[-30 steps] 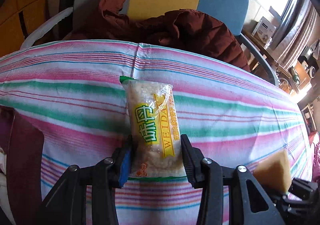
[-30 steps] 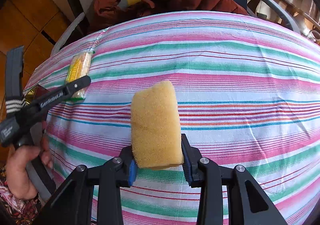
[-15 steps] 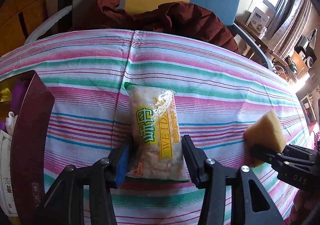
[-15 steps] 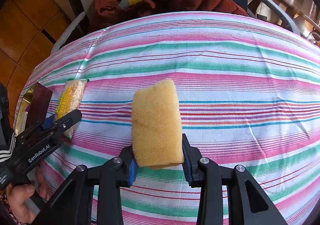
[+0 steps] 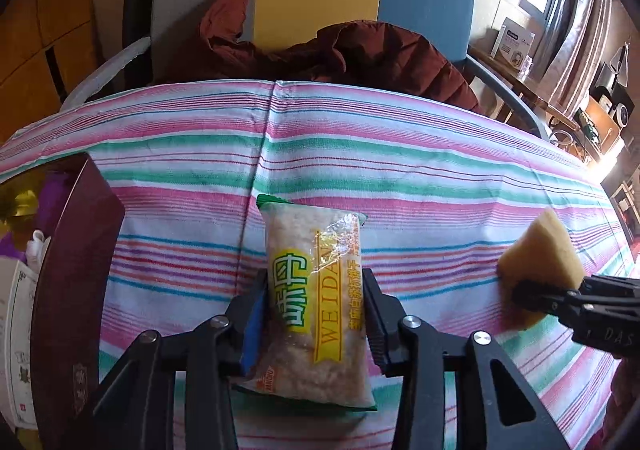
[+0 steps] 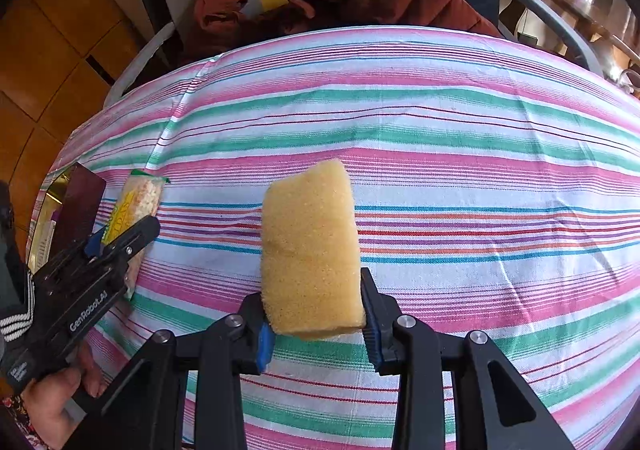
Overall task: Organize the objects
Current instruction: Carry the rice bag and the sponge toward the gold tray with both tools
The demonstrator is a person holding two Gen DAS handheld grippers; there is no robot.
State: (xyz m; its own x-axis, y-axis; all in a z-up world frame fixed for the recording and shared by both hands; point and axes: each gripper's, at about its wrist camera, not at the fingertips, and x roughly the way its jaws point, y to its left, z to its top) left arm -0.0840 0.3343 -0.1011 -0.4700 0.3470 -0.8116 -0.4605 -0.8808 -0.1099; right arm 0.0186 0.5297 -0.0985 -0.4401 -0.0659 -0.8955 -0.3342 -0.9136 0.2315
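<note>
A clear snack packet (image 5: 312,234) with yellow and green print lies lengthwise between the jaws of my left gripper (image 5: 313,276). The jaws are closing and both pads press on the packet's sides. It rests low on the striped tablecloth (image 5: 400,170). In the right wrist view the same packet (image 6: 140,198) shows at the far left under the left gripper (image 6: 120,238). My right gripper (image 6: 312,290) is shut on a yellow sponge (image 6: 310,250), held above the cloth. From the left wrist view the sponge (image 5: 540,250) sits at the right edge.
A dark maroon box (image 5: 76,270) with a gold lining and papers inside stands open at the table's left edge. Behind the table is a chair with a brown jacket (image 5: 360,54) on it. A shelf with small boxes runs along the right.
The left gripper has drawn back with the packet toward the near left, bringing the maroon box into view. Its jaws widened, then narrowed on the packet again. The right gripper and sponge stayed put.
</note>
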